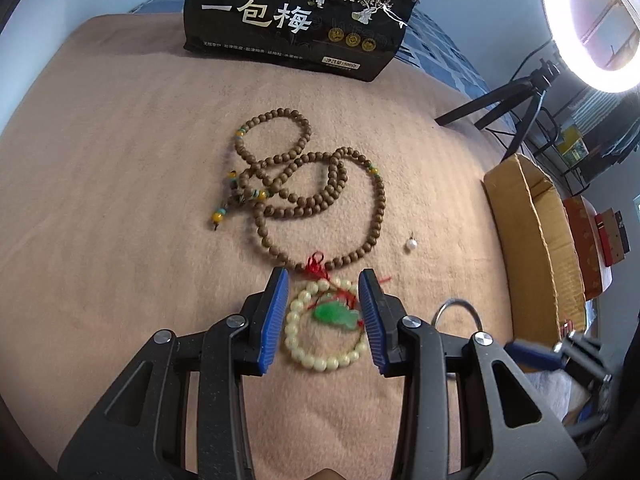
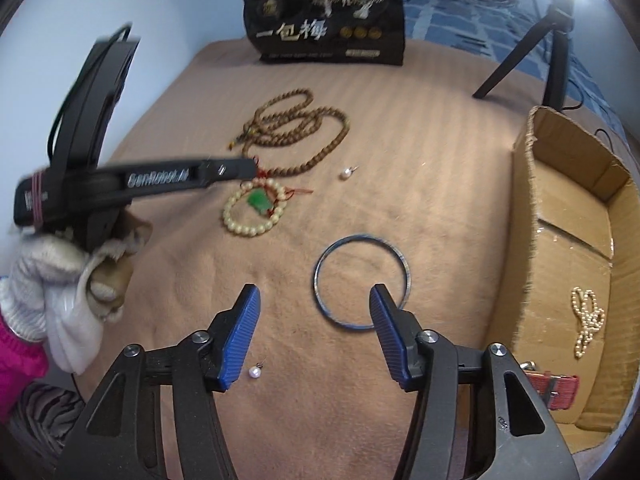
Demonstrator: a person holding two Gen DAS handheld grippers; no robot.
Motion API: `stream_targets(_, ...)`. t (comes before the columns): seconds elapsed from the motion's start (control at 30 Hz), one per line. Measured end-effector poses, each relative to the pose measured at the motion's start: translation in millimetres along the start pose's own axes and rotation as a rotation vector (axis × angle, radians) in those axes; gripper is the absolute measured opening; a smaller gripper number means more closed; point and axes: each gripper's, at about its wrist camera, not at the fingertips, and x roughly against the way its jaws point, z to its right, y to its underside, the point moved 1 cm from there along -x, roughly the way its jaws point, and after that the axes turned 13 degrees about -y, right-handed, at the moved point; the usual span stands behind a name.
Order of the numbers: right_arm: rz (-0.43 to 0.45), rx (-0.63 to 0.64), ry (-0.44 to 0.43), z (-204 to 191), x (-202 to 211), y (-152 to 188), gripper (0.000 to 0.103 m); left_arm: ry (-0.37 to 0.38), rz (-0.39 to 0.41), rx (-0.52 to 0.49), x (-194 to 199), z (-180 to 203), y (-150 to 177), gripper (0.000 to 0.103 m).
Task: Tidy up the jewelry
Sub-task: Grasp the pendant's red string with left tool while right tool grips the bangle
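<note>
Both tongs, left and right, gaped empty. Two pearls, one bangle, one pale bracelet; the bag read "一包梅".

Each hand-held gripper, left and right, has matte black plastic arms with triangular cut-outs, round silver screws and ribbed blue finger pads. Seen from the right wrist camera, the left one bears white lettering and pink rubber bands. A white knit glove and magenta sleeve cover the person's hand.
</note>
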Motion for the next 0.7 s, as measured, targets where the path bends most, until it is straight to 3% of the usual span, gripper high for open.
stream_targets(0.37,-0.046,0.013,0.015,-4.9,-20.7,-0.5,0.045,-0.025,-0.031,0.009,-16.5,9.7,-7.3,0.036)
stream_targets(0.43,-0.047,0.012,0.020,-4.1,-22.7,-1.6,0.045,-0.027,-0.032,0.005,-17.0,11.6,-7.0,0.029)
stream_targets(0.7,-0.059,-0.003,0.029,1.4,-31.0,-4.3,0.041,-0.044,-0.037,0.010,-20.2,12.4,-5.1,0.018)
